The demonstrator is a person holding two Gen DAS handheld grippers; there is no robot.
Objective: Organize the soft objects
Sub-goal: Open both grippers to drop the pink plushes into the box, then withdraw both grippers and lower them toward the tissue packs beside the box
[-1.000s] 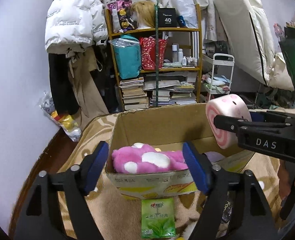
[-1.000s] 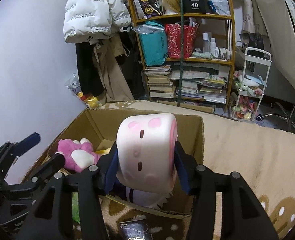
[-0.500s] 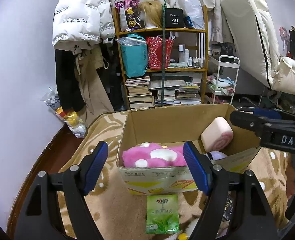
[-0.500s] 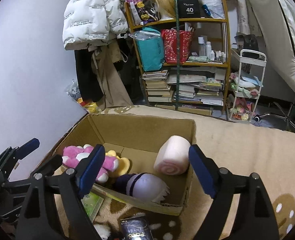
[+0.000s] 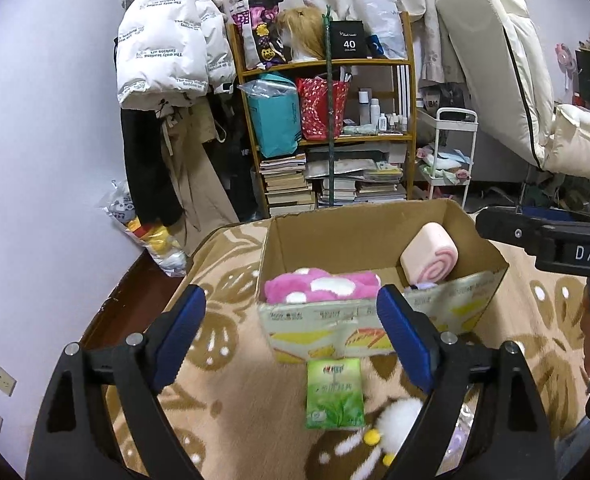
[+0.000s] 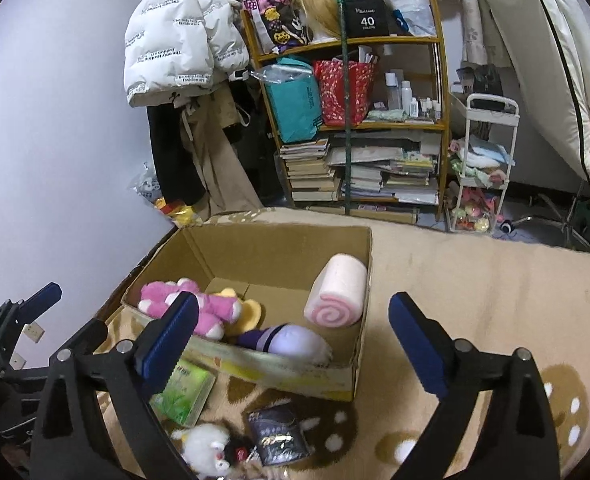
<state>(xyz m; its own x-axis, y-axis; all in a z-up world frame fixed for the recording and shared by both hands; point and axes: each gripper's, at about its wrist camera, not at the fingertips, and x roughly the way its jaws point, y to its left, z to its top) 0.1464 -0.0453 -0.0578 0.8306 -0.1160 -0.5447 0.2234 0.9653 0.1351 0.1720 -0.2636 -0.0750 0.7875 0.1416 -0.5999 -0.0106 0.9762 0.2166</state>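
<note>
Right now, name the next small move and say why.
Probably lower the open right gripper toward the white fluffy toy lying on the blanket in front of the cardboard box; the pink roll plush is already inside, and this soft toy remains outside.

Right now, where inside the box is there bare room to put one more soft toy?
The cardboard box has bare floor along its far wall, behind the pink plush and left of the pink roll cushion. The near side is crowded by the purple plush.

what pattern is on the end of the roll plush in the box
A pink-and-white swirl on the roll plush, clearest in the right wrist view.
</note>
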